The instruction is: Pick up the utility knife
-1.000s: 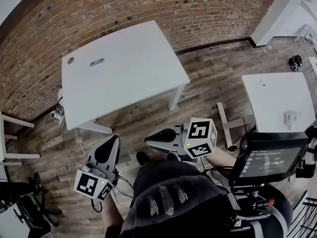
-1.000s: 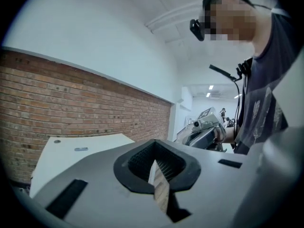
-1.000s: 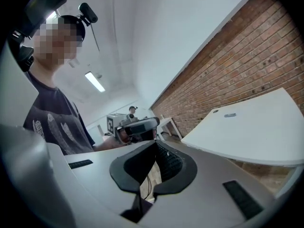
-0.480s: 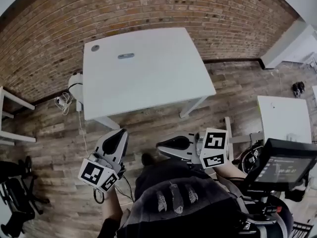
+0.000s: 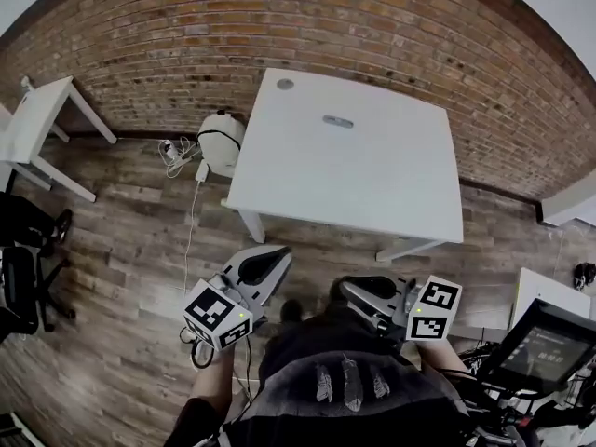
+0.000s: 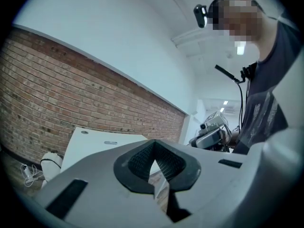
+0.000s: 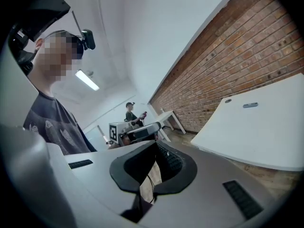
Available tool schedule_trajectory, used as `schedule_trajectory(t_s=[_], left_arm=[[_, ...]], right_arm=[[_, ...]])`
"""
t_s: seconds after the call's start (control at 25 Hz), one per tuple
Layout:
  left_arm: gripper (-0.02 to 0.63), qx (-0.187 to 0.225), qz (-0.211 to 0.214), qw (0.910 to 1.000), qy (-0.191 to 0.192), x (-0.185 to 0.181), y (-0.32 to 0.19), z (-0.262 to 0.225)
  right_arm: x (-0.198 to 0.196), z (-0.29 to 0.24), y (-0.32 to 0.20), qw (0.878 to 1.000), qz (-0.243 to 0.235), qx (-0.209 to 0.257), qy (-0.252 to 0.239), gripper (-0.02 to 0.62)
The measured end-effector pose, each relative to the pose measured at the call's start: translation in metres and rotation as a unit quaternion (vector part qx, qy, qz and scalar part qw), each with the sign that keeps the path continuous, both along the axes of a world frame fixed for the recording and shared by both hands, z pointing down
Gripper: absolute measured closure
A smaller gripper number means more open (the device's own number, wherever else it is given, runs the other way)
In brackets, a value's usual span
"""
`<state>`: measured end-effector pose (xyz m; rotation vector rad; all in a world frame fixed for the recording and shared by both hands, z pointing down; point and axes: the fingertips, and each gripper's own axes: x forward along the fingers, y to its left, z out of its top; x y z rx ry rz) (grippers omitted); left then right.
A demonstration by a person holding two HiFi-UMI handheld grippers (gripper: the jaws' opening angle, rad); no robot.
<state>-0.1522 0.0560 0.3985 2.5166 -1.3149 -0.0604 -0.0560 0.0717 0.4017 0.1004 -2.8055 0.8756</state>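
Your left tool (image 5: 276,257) is pressed together and empty, short of the counter (image 5: 372,184). The utility knife (image 5: 337,121) lies flat toward the counter's far edge, well apart from both tools. Your right tool (image 5: 352,288) is pressed together too. Spread one before reaching, or its tips may shove the knife away.

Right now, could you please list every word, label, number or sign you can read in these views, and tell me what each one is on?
No text is legible anywhere in these views.
Monitor screen: lines of text, too small to read.
Marker cubes: black-and-white square patterns only, no letters.
Utility knife: too small to show any label.
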Motion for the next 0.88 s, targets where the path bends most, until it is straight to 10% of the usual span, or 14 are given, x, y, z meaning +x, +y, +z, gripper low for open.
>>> schedule_trajectory(t_s=[0.52,0.88], left_arm=[[0.611,-0.041,-0.058,0.9968,-0.037,-0.021,-0.041,0.007],[0.611,-0.06,-0.005,0.992,-0.111,0.03,-0.137,-0.002]], right_arm=[[-0.03,0.02,-0.056,0.997,-0.076,-0.027,-0.013,0.595],[0.001,0.03,-0.141,0.996,-0.058,-0.058,-0.047,0.595]])
